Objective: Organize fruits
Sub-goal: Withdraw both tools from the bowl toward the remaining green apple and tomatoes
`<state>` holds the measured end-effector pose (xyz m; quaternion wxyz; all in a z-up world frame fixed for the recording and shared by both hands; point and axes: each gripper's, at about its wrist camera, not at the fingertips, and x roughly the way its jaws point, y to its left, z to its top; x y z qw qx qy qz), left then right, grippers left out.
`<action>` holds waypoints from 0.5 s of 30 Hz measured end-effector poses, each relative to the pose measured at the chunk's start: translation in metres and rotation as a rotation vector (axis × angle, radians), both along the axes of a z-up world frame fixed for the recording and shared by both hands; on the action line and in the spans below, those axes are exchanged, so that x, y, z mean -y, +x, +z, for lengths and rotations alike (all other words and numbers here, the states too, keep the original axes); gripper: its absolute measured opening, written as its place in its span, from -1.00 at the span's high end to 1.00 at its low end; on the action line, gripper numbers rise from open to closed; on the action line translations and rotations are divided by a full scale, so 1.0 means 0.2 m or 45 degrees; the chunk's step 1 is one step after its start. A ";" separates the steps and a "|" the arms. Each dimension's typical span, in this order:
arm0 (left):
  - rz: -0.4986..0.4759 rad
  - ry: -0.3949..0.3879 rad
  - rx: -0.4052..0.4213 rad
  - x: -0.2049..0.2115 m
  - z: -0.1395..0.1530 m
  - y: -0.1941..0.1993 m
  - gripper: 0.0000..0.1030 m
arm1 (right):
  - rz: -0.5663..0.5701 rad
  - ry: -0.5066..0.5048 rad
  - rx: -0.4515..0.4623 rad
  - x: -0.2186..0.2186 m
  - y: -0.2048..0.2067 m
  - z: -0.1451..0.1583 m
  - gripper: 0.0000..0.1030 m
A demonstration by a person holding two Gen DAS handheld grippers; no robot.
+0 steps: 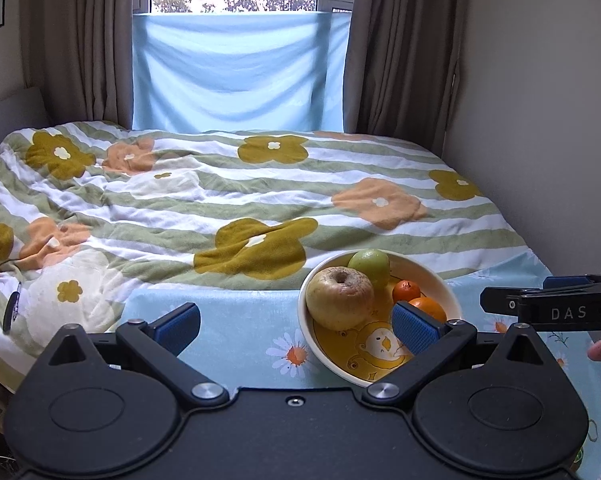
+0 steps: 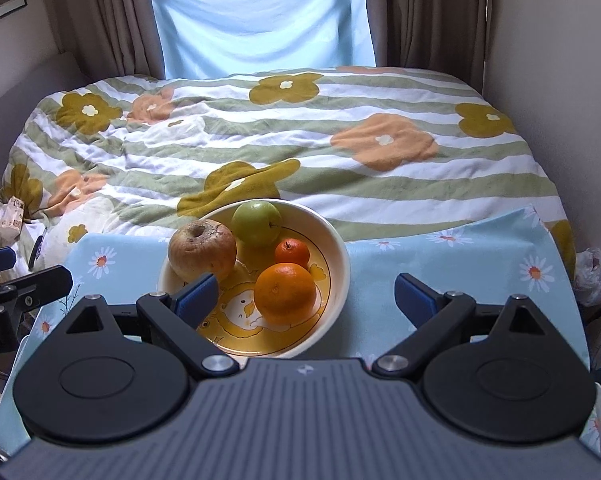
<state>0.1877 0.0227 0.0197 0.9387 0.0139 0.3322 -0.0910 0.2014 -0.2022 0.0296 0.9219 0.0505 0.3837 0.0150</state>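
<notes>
Fruit sat in the cream bowl on the daisy-print cloth of the table: wrinkled brown apple at the bowl's left rim, green apple at its far side, small tangerine right of centre, large orange nearest. Right claw stood wide open above the bowl's near half, gripping nothing. Left claw likewise open and empty, just left of the bowl. Flowered bed quilt lay beyond the bowl.
</notes>
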 end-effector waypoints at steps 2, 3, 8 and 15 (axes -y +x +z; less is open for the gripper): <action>0.013 0.008 0.027 0.01 0.03 -0.06 -1.00 | 0.004 0.003 0.018 0.02 -0.06 0.04 -1.00; 0.021 0.010 0.040 0.01 0.05 -0.09 -1.00 | 0.006 0.008 0.027 0.03 -0.09 0.05 -1.00; 0.054 0.010 0.088 0.04 0.11 -0.26 -1.00 | 0.000 -0.020 0.111 0.09 -0.28 0.15 -1.00; 0.080 0.003 0.126 0.08 0.12 -0.46 -1.00 | 0.025 -0.021 0.156 0.17 -0.52 0.19 -1.00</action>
